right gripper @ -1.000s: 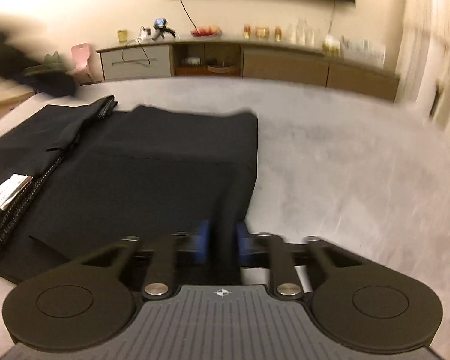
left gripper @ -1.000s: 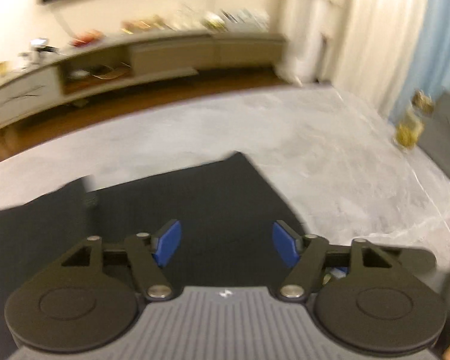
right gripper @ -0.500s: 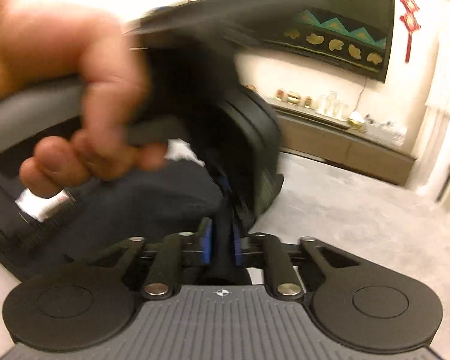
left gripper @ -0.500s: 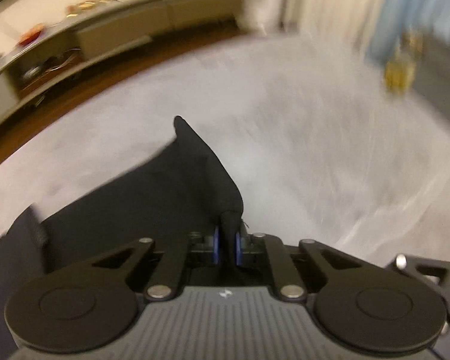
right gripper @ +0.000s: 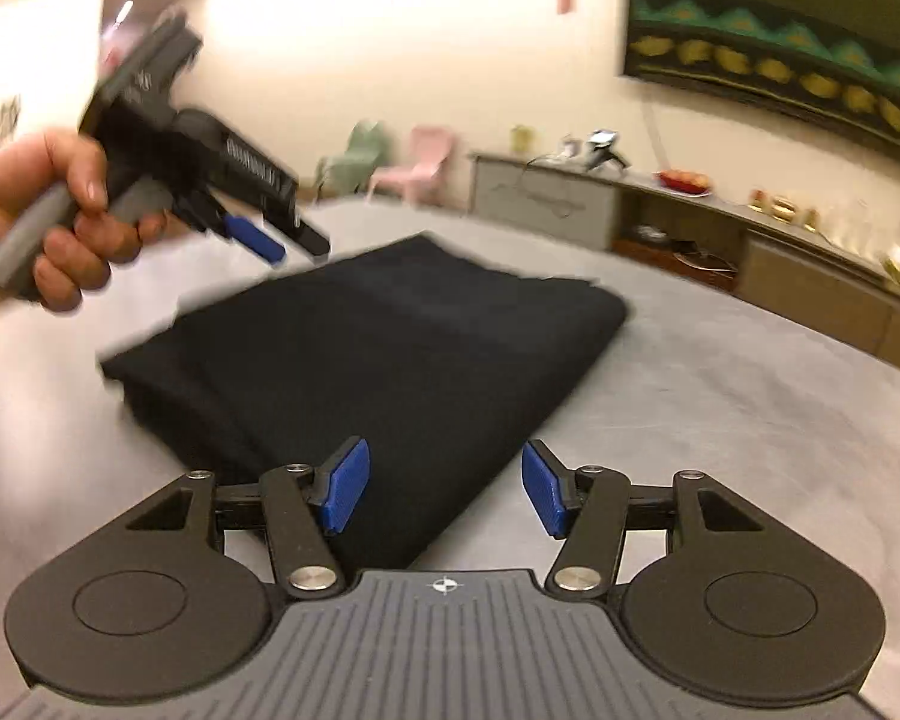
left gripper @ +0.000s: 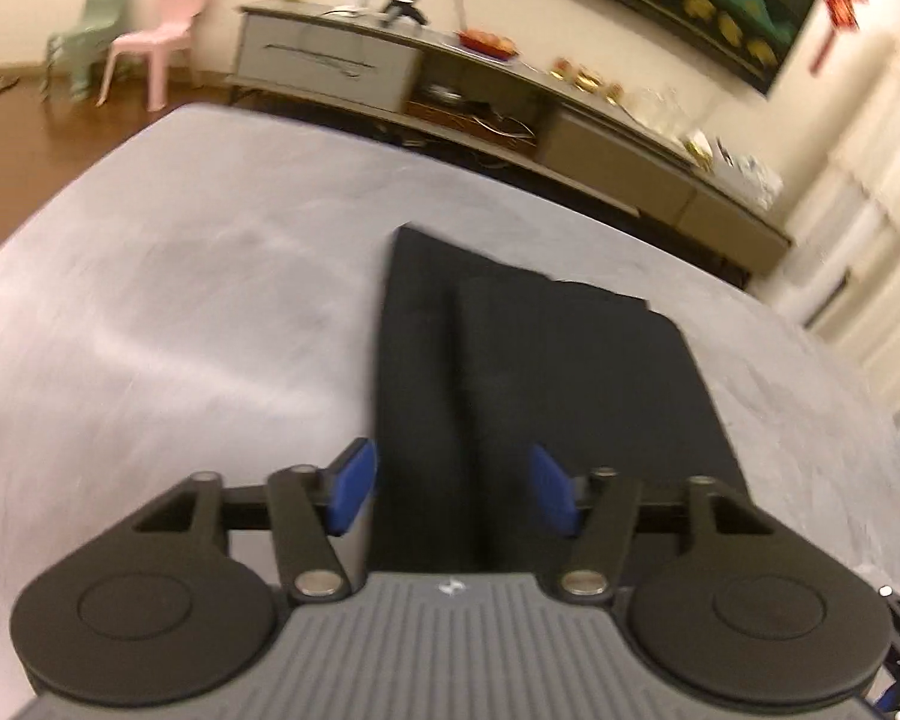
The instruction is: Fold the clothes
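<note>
A folded black garment (right gripper: 378, 354) lies on the grey worktop (right gripper: 720, 408) while the left gripper (left gripper: 453, 489) and right gripper (right gripper: 444, 489) open their fingers wide, pressing nothing.

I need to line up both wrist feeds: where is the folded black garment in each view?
Left wrist: the folded black garment runs from centre down between the left gripper's opening jaws.
Right wrist: it lies centre-left, its near edge between the right gripper's opening jaws, neither pad pressing it.
Shared landmark: the pink chair, upper left in the left view, upper centre in the right.
</note>
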Demonstrator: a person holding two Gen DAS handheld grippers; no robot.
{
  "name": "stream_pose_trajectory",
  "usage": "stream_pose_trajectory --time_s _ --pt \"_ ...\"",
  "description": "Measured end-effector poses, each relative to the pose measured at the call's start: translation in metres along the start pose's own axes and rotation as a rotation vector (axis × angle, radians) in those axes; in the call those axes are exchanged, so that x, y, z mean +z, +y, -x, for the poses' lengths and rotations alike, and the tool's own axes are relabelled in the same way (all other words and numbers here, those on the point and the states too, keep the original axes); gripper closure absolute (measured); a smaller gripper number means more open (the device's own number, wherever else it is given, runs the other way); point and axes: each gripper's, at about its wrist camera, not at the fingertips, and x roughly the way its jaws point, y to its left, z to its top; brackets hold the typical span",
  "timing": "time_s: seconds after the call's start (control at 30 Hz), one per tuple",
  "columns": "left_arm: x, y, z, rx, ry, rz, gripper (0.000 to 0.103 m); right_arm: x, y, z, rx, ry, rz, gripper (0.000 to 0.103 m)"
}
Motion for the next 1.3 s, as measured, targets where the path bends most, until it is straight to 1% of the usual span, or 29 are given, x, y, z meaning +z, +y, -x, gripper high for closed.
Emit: stream_pose_trajectory --time_s 0.07,0.1,0.17,0.23,0.27,0.33,0.37,0.4,0.43,0.47,0.5,0.53,0.57,0.63,0.67,0.7,0.73,0.77,0.8,0.83,0.87,0.97,1.07,1.13,1.17,1.23,1.3 --pt "-0.011 0.007 -0.005 0.018 0.028 0.005 0.039 0.003 0.010 -0.008 -0.002 0.037 0.056 0.047" --pt "-0.014 0.006 -0.008 0.018 0.044 -0.001 0.039 0.005 0.009 -0.010 -0.012 0.046 0.075 0.046" --pt "-0.024 -0.003 -0.010 -0.026 0.078 -0.011 0.038 0.012 -0.004 -0.019 -0.073 0.124 0.096 0.047" --pt "-0.035 -0.029 -0.009 -0.045 0.083 -0.070 0.036 0.015 -0.022 -0.022 -0.106 0.164 0.092 0.044" --pt "-0.042 -0.044 -0.009 -0.100 0.103 -0.099 0.036 0.018 -0.035 -0.026 -0.160 0.185 0.089 0.044" --pt "-0.057 -0.074 -0.010 -0.259 0.167 -0.151 0.037 0.016 -0.061 -0.032 -0.334 0.232 0.119 0.044" --pt "-0.063 -0.088 -0.009 -0.328 0.193 -0.182 0.043 0.016 -0.075 -0.033 -0.416 0.254 0.126 0.044" --pt "-0.065 -0.093 -0.005 -0.355 0.186 -0.198 0.046 0.014 -0.090 -0.031 -0.486 0.273 0.112 0.045" --pt "-0.061 -0.090 -0.001 -0.347 0.154 -0.189 0.048 0.014 -0.102 -0.026 -0.547 0.285 0.093 0.045" --pt "-0.057 -0.086 0.003 -0.338 0.123 -0.179 0.048 0.017 -0.107 -0.012 -0.574 0.265 0.057 0.045" --pt "-0.052 -0.081 0.006 -0.330 0.096 -0.164 0.048 0.021 -0.104 0.007 -0.566 0.214 0.012 0.045" --pt "-0.045 -0.070 0.006 -0.325 0.086 -0.121 0.048 0.025 -0.094 0.026 -0.527 0.157 -0.025 0.045" --pt "-0.038 -0.060 0.005 -0.320 0.080 -0.078 0.048 0.027 -0.077 0.042 -0.463 0.110 -0.043 0.045" --pt "-0.031 -0.042 -0.002 -0.307 0.085 0.012 0.046 0.026 -0.036 0.060 -0.298 0.059 -0.031 0.045" --pt "-0.029 -0.036 -0.005 -0.280 0.081 0.041 0.046 0.025 -0.017 0.065 -0.224 0.042 -0.024 0.045" --pt "-0.028 -0.033 -0.009 -0.241 0.081 0.052 0.046 0.022 -0.001 0.060 -0.174 0.049 -0.012 0.047" --pt "-0.027 -0.029 -0.013 -0.203 0.077 0.061 0.047 0.019 0.011 0.052 -0.149 0.067 -0.003 0.047" --pt "-0.027 -0.023 -0.017 -0.169 0.063 0.059 0.053 0.013 0.019 0.043 -0.148 0.090 0.001 0.047" --pt "-0.026 -0.018 -0.019 -0.137 0.049 0.056 0.054 0.006 0.025 0.035 -0.149 0.116 -0.003 0.050" --pt "-0.021 -0.015 -0.017 -0.107 0.037 0.049 0.054 -0.001 0.024 0.028 -0.154 0.151 -0.031 0.051" --pt "-0.018 -0.011 -0.015 -0.056 0.023 0.047 0.054 -0.009 0.020 0.023 -0.151 0.184 -0.069 0.051" --pt "-0.008 0.003 -0.009 0.043 0.000 0.085 0.054 -0.022 0.010 0.037 -0.145 0.192 -0.133 0.050" --pt "-0.003 0.001 0.017 0.048 -0.058 0.099 0.054 -0.017 0.002 0.047 -0.173 0.234 -0.113 0.050" --pt "-0.001 -0.008 0.030 -0.043 -0.090 0.087 0.051 -0.002 0.009 0.056 -0.194 0.202 -0.063 0.050" --pt "-0.002 -0.015 0.031 -0.098 -0.091 0.067 0.050 0.007 0.014 0.060 -0.203 0.179 -0.037 0.049" --pt "-0.006 -0.028 0.024 -0.151 -0.058 0.026 0.050 0.030 0.030 0.061 -0.211 0.115 0.035 0.047" --pt "-0.011 -0.039 0.015 -0.197 -0.024 -0.013 0.050 0.049 0.049 0.045 -0.221 0.090 0.142 0.046"
